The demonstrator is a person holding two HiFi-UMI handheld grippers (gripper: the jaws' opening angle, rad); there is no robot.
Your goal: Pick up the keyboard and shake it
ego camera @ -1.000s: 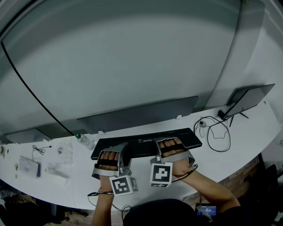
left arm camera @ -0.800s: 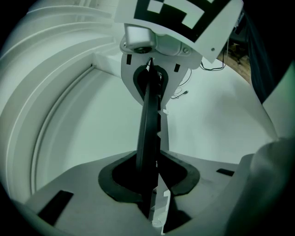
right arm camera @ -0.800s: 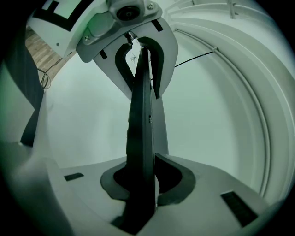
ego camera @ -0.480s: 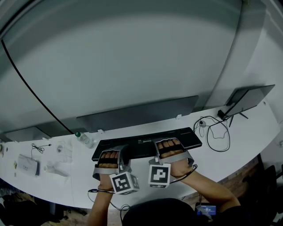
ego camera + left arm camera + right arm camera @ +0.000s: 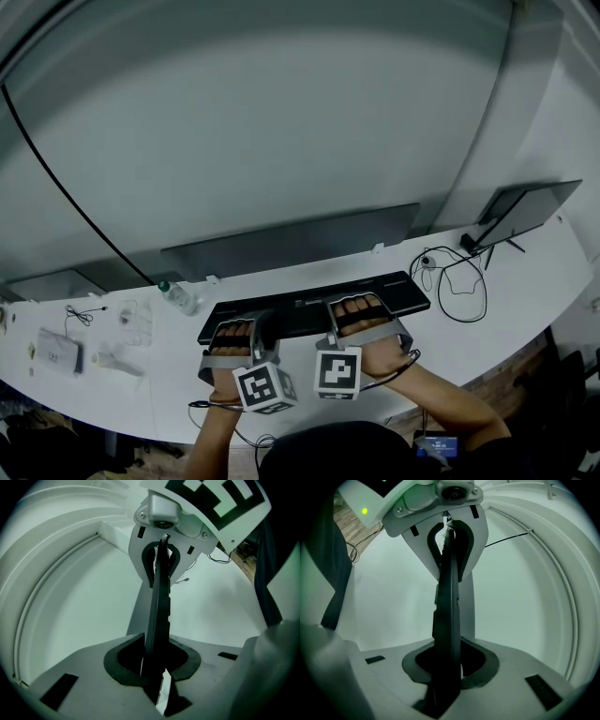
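A long black keyboard (image 5: pixel 298 306) lies across the white desk (image 5: pixel 525 281) in the head view. My left gripper (image 5: pixel 246 330) holds its near edge towards the left end; the jaws are still closing, with the keyboard's thin edge (image 5: pixel 157 611) pressed between the pads. My right gripper (image 5: pixel 361 319) is shut on the near edge right of the middle. In the right gripper view the keyboard (image 5: pixel 447 606) runs edge-on out of my right gripper (image 5: pixel 445 667) to the left gripper (image 5: pixel 447 527) at its far end. The left gripper view shows my left gripper (image 5: pixel 157 670) low in the frame.
A dark screen on a stand (image 5: pixel 530 208) sits at the desk's right end, with looped cables (image 5: pixel 461 281) beside it. A clear bottle (image 5: pixel 176 298) lies left of the keyboard, and small items (image 5: pixel 58 353) farther left. A grey panel (image 5: pixel 291 242) runs behind the keyboard.
My left gripper's jaws have closed onto the keyboard's near edge. The keyboard and the left gripper have shifted slightly to the right. The right gripper has kept its grip.
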